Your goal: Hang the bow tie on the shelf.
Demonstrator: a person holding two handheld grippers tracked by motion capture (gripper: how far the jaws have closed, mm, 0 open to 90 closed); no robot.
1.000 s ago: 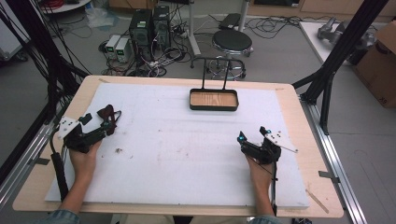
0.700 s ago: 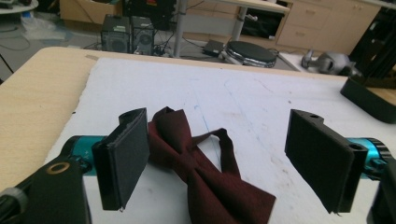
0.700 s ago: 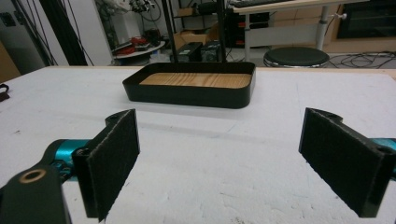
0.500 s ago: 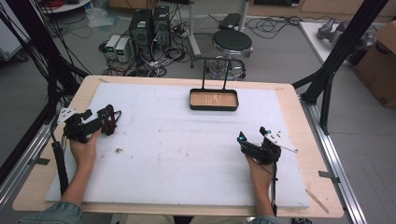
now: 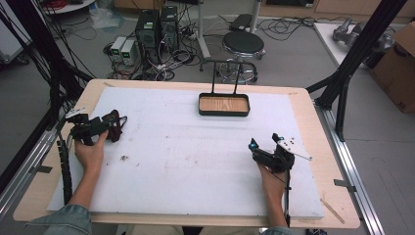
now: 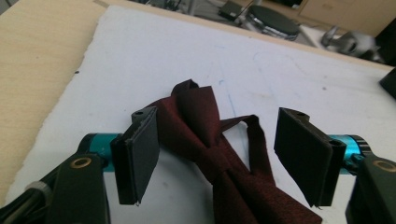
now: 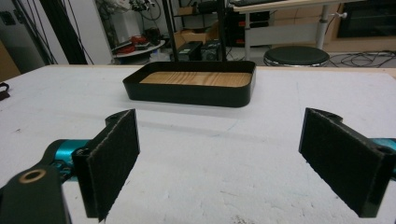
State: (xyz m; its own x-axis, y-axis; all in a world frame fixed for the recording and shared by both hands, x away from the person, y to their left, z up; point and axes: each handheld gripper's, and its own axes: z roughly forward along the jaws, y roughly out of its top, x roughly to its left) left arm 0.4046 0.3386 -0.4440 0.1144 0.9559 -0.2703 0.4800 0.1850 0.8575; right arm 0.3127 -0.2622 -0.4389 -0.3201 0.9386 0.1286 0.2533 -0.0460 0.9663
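A white mat covers the bench [image 5: 323,127], with a wood-lined black tray [image 5: 224,104] at its far edge. At the mat's left edge, the left gripper [image 6: 224,154] straddles a dark red bow tie [image 6: 210,140], jaws spread wide; closing squarely on the knot looks the surest hold. The right gripper [image 7: 233,163] rests apart, empty.

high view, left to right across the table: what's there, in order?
Left tongs, open over the dark red bow tie at the white mat's left edge → black tray with a wooden bottom at the far middle → right tongs, open and holding nothing.
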